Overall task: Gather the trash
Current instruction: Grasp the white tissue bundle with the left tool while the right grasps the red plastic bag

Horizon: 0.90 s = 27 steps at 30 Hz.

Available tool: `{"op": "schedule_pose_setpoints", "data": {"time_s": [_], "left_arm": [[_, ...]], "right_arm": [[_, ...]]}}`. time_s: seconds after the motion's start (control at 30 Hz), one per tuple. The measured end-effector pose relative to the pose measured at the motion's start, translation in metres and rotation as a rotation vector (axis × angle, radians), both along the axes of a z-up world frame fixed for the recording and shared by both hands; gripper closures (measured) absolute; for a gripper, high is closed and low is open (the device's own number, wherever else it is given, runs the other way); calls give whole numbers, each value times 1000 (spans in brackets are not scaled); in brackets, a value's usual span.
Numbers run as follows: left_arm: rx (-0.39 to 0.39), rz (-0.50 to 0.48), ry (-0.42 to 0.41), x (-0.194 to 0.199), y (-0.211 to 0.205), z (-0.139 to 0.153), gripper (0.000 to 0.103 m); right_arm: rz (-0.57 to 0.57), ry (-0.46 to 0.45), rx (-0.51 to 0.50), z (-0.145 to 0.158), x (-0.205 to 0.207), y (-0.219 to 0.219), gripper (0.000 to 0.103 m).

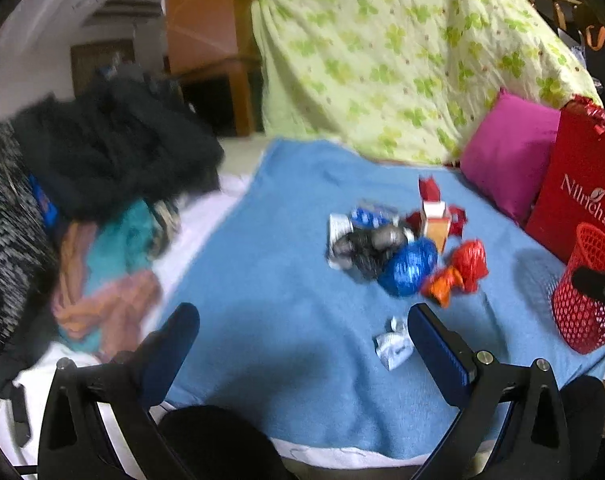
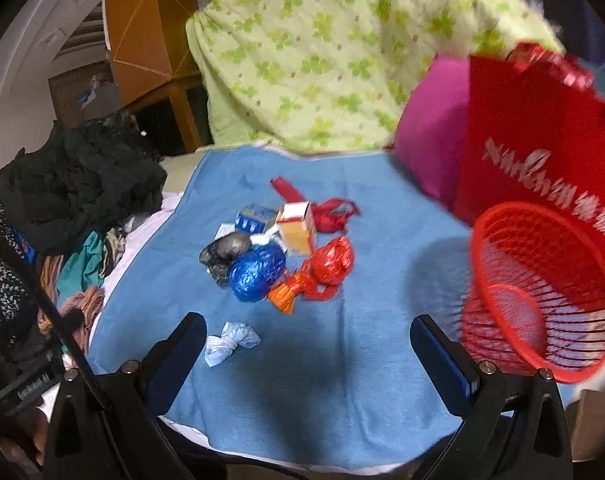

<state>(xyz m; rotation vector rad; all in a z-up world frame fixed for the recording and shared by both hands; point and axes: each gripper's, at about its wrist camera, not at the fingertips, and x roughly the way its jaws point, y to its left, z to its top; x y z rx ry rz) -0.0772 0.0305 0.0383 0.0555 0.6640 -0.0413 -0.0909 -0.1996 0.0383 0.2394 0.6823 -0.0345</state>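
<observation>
Trash pile (image 2: 278, 256) blurred (labels unreadable), red basket (image 2: 542, 300) rim cut off.

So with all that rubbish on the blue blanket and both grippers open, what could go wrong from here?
Three things, probably. The red mesh basket is tipped on its side at the blanket's edge, so trash dropped in could spill or it could roll off. The small white wrapper lies flat on soft cloth; the left hand-held gripper might pinch blanket with it. The pile's blue foil ball touches the red wrapper, so grabbing one may scatter the others.
</observation>
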Motion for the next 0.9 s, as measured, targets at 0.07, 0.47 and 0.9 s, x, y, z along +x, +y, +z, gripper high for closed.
{"op": "schedule_pose_setpoints", "data": {"time_s": [0.07, 0.47, 0.9], "left_arm": [[-23, -15, 56, 12, 2, -16, 0], [-77, -177, 241, 68, -32, -90, 0], [-134, -299, 401, 110, -70, -147, 50]], "right_arm": [[10, 25, 17, -14, 22, -5, 1], [-102, 244, 253, -98, 147, -50, 27], [-126, 332, 429, -144, 191, -68, 64]]}}
